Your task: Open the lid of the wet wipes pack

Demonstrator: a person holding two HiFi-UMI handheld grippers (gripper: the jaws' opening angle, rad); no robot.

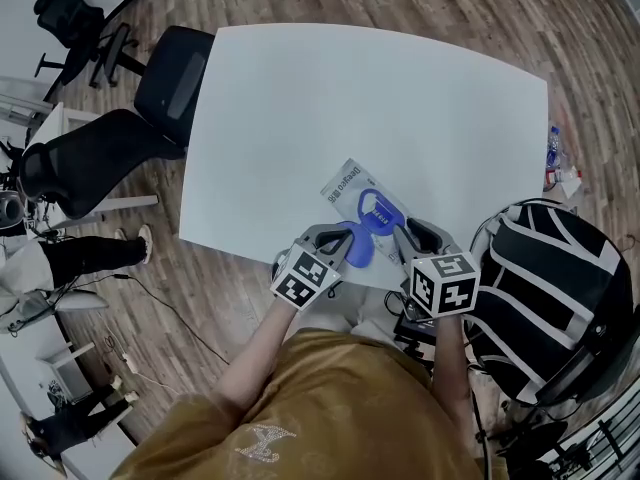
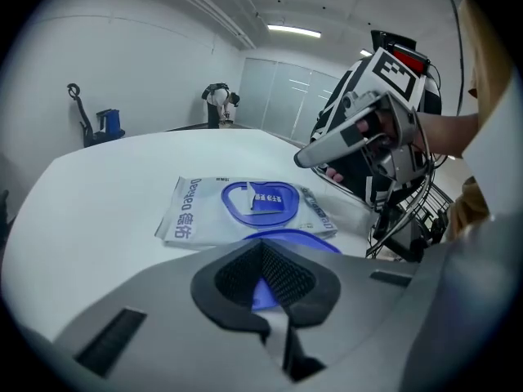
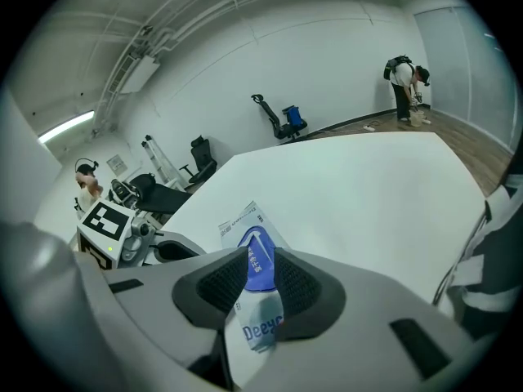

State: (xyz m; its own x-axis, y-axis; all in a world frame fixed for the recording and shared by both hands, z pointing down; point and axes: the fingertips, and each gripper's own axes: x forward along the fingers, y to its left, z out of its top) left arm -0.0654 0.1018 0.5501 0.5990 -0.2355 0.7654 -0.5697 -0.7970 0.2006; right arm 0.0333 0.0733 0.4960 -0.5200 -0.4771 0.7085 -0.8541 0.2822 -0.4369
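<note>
The wet wipes pack (image 1: 348,182) (image 2: 192,211) (image 3: 235,223) lies flat on the white table (image 1: 330,88), near its front edge. Its blue lid (image 1: 358,253) (image 2: 296,237) is flipped open toward me, baring the blue ring with its label (image 2: 263,199). My left gripper (image 1: 342,243) (image 2: 263,288) is shut on the lid's free edge, and blue shows between its pads. My right gripper (image 1: 403,230) (image 3: 260,278) is shut on the pack's near right end, and the pack's printed film runs between its pads. In the left gripper view the right gripper's jaws hang just above the pack's far side.
Black office chairs (image 1: 165,78) stand off the table's left side. A black and white striped bag (image 1: 560,298) sits close by on the right of the person holding the grippers. A person (image 3: 404,84) bends near the far wall. The table's front edge (image 1: 240,250) runs just under both grippers.
</note>
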